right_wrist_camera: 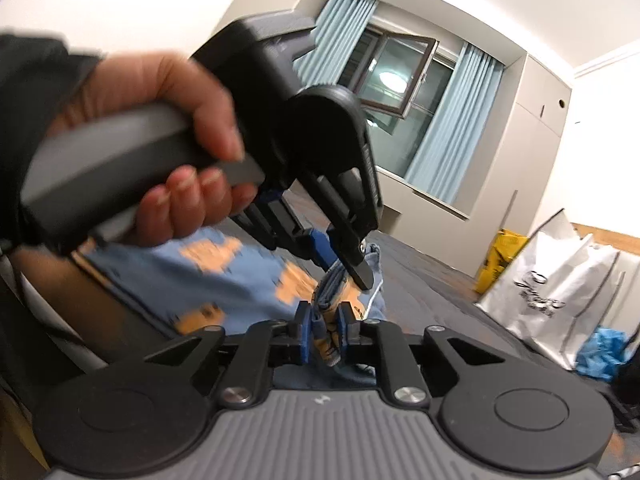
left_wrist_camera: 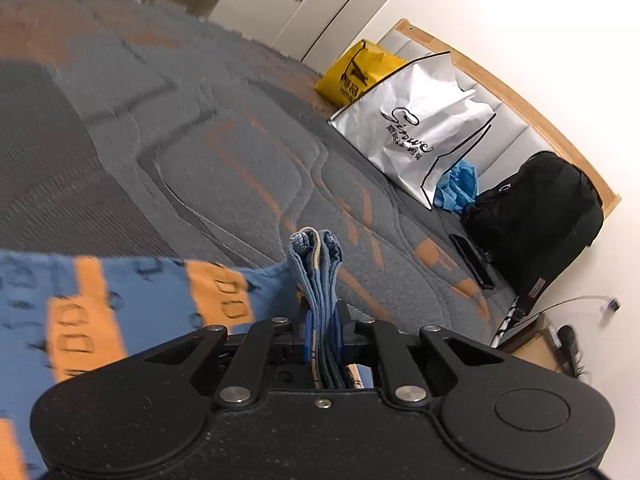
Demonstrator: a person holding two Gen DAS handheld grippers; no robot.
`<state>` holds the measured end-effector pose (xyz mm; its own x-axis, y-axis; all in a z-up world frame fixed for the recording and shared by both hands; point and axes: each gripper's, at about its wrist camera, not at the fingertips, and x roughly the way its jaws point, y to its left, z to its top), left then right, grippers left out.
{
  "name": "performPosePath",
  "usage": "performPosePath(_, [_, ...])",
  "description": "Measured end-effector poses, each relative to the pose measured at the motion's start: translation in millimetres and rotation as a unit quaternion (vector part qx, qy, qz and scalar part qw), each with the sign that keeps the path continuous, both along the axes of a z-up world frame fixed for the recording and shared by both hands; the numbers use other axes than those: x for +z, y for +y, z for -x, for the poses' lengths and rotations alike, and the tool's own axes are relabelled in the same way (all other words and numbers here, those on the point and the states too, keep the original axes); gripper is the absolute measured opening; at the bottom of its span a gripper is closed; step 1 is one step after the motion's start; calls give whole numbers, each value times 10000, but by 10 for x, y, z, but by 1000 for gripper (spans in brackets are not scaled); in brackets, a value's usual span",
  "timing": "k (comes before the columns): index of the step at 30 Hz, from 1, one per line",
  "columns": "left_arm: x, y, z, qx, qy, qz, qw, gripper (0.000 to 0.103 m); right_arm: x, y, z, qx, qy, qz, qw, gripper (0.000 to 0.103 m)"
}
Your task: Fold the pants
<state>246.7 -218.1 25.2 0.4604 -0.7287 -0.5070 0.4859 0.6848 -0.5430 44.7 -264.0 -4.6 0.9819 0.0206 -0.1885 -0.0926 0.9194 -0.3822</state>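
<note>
Clamped in the left gripper (left_wrist_camera: 324,320), bottom centre of its view, a bunched edge of the pants (left_wrist_camera: 132,300) sticks up; the right gripper (right_wrist_camera: 323,334) pinches another edge just beside it, presumably to lift both together off the mattress (left_wrist_camera: 200,152) for folding.

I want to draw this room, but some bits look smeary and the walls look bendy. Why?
Left wrist view: the carpet and the blue-and-orange pants are motion-smeared, the silver bag sharper. Right wrist view: the hand and its left gripper are blurred, a lamp glares in the window. The fisheye lens bends the walls in both.
</note>
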Motion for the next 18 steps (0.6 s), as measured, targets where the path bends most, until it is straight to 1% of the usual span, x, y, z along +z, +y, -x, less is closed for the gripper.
performPosePath(4, [115,248,123,71,-290,-234,9993,11,135,70,61,385,6,-245,9990,15])
performPosePath(6, [138,396,175,149,-348,-311,9988,11,185,120,83,584,38,-348,9977,15])
performPosePath(13, [112,848,274,462,-363,-407,9974,11,212,326,91,1119,210,-416,9926,15])
performPosePath(18, [-31,1049,259,653,-175,-444,9967,11,144,421,43,1368,513,-530,9878,15])
